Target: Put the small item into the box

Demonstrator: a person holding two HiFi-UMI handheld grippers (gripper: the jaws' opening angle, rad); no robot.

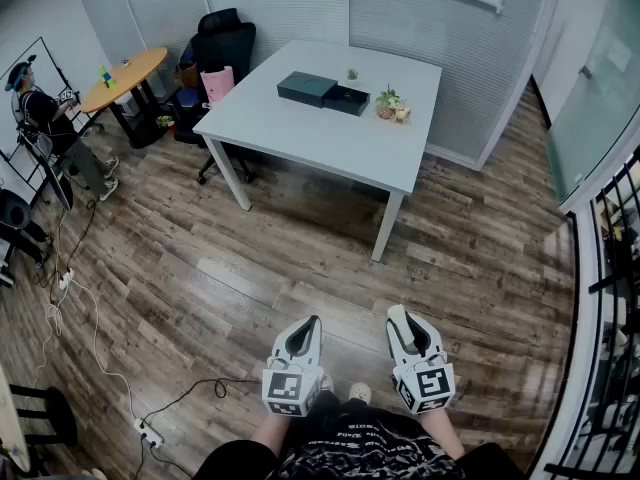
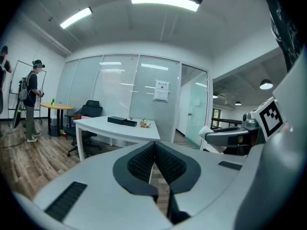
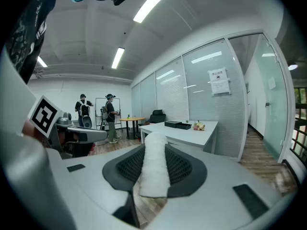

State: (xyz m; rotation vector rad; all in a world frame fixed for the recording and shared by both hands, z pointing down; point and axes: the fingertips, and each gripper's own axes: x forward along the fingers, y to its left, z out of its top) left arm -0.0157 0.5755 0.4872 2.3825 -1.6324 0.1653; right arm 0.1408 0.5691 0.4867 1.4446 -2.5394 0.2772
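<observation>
Right gripper (image 3: 154, 140): grips white fluffy item (image 3: 154, 171)
Left gripper (image 2: 153, 150): jaws together, empty
Wall notice (image 3: 219, 82): unreadable
Head view: box (image 1: 323, 92) on far table (image 1: 330, 138)

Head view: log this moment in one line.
right gripper: shut on white fluffy roll | left gripper: shut, empty | dark rectangular box: on white table

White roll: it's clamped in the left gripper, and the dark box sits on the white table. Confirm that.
Not quite: the white roll is clamped in the right gripper, not the left, as the right gripper view shows. The left gripper has its jaws together with nothing between them. The dark box does sit on the white table.
</observation>
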